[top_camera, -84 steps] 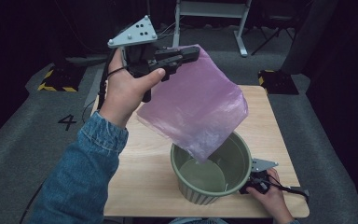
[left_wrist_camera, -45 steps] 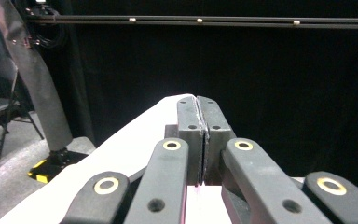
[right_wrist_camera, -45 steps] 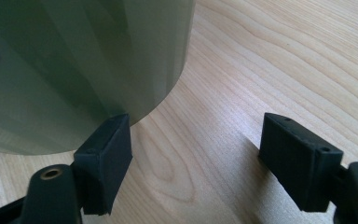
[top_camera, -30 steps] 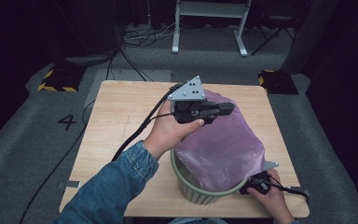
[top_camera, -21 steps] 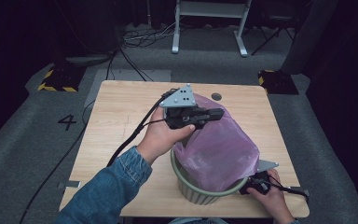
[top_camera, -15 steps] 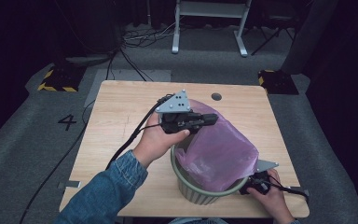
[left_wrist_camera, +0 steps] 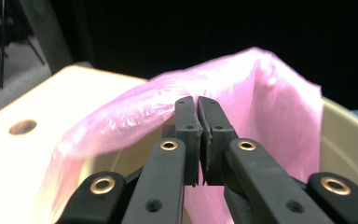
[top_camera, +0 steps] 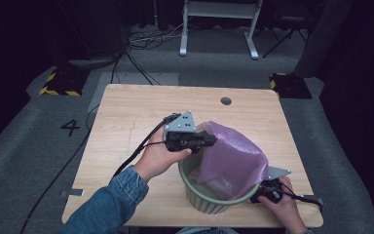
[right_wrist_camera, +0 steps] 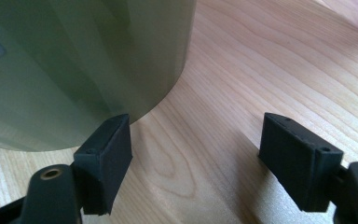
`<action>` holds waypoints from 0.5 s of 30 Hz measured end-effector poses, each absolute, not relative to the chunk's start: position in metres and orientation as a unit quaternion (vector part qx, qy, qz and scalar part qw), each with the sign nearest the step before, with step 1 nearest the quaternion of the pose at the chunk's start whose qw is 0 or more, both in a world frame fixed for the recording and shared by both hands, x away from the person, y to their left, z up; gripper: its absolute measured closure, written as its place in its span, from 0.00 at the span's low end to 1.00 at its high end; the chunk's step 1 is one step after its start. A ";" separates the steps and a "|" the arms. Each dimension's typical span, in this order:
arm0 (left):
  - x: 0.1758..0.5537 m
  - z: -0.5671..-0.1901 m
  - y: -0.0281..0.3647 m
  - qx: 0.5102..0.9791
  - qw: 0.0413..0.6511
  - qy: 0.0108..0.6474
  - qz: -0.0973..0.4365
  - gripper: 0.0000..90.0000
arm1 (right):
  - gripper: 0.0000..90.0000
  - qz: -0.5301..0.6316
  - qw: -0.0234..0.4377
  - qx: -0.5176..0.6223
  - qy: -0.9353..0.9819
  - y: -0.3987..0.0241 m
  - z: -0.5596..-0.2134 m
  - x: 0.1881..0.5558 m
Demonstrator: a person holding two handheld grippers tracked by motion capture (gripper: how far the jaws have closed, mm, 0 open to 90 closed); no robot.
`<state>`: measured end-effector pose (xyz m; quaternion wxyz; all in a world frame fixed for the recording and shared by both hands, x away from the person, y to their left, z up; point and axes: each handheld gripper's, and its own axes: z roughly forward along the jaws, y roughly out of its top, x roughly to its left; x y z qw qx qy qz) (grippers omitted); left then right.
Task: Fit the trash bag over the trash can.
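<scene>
A pink plastic bag (top_camera: 233, 161) hangs into a round green bin (top_camera: 199, 195) at the table's near right. My left gripper (top_camera: 210, 141) holds the bag's top edge over the bin's far-left rim. In the left gripper view its jaws are pressed together on that edge of the bag (left_wrist_camera: 261, 93), with the bin's rim (left_wrist_camera: 349, 130) behind. My right gripper (top_camera: 263, 195) rests low on the table at the bin's near-right side. In the right gripper view the right gripper (right_wrist_camera: 196, 135) stands open, one pad (right_wrist_camera: 107, 154) beside the bin's wall (right_wrist_camera: 74, 60), with bare wood between the pads.
The wooden table (top_camera: 136, 117) has a small round hole (top_camera: 226, 101) near its far edge. The left gripper's cable (top_camera: 141, 156) trails off the table's left side. Behind the table stand a white frame (top_camera: 219, 29) and two yellow-striped blocks (top_camera: 58, 83).
My left gripper has come down from high above the table to the bin's rim, taking the bag with it. The bag now sits lower in the bin. The right hand has kept still.
</scene>
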<state>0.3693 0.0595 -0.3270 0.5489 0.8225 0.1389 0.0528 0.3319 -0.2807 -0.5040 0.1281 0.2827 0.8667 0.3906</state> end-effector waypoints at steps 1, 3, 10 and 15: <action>0.369 -0.329 0.060 0.825 0.545 0.142 0.051 0.97 | 0.28 0.391 0.128 0.283 0.867 -0.281 -0.504 0.332; 0.369 -0.331 0.062 0.830 0.536 0.147 0.048 0.97 | 0.28 0.391 0.128 0.283 0.867 -0.281 -0.504 0.332; 0.370 -0.335 0.065 0.847 0.502 0.172 0.045 0.93 | 0.28 0.391 0.127 0.283 0.866 -0.281 -0.504 0.332; 0.367 -0.334 0.066 0.840 0.509 0.178 0.063 0.71 | 0.28 0.392 0.124 0.277 0.868 -0.282 -0.504 0.333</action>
